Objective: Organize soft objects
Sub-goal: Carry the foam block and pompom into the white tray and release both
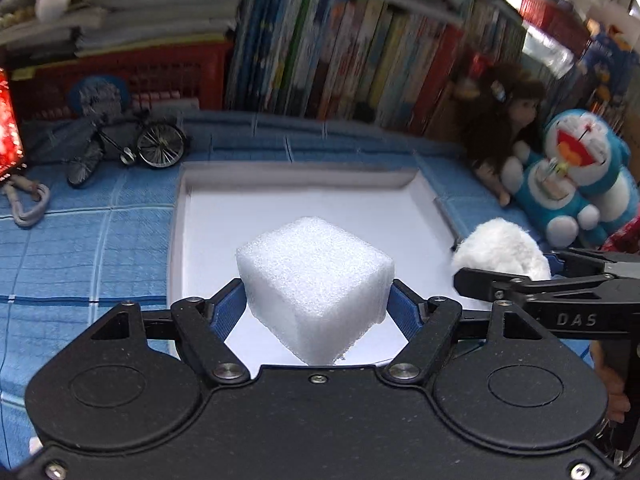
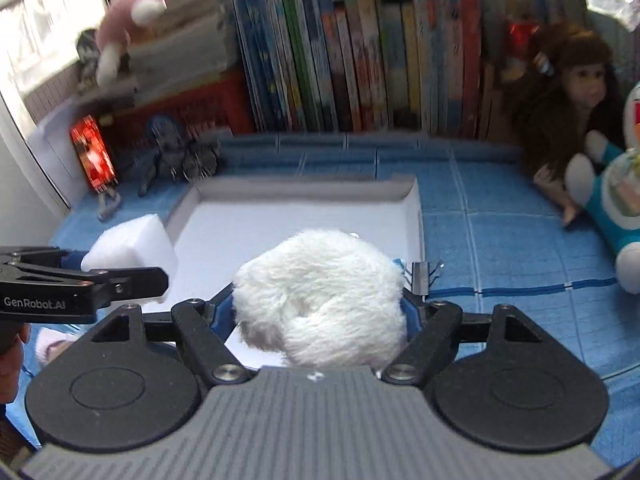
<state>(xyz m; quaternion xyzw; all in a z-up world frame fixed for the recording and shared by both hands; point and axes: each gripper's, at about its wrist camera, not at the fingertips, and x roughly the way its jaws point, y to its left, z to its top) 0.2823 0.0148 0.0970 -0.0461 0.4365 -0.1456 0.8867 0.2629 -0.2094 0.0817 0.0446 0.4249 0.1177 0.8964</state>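
Note:
My left gripper (image 1: 316, 304) is shut on a white foam cube (image 1: 314, 280), which hangs tilted over the near part of a shallow white tray (image 1: 208, 204). The blue pads press on the cube's two sides. My right gripper (image 2: 320, 308) is shut on a fluffy white fur ball (image 2: 320, 296), held above the tray's (image 2: 412, 216) near right corner. In the left wrist view the fur ball (image 1: 500, 248) and the right gripper show at the right edge. In the right wrist view the foam cube (image 2: 132, 248) and the left gripper show at the left.
The tray lies on a blue quilted cloth (image 1: 80, 248). Behind it stand a row of books (image 1: 360, 52), a red crate (image 1: 132, 76) and a small metal bicycle (image 1: 136, 144). A brown-haired doll (image 2: 560, 112) and a blue plush cat (image 1: 572, 176) sit at the right. A pink plush (image 2: 128, 28) lies on stacked books.

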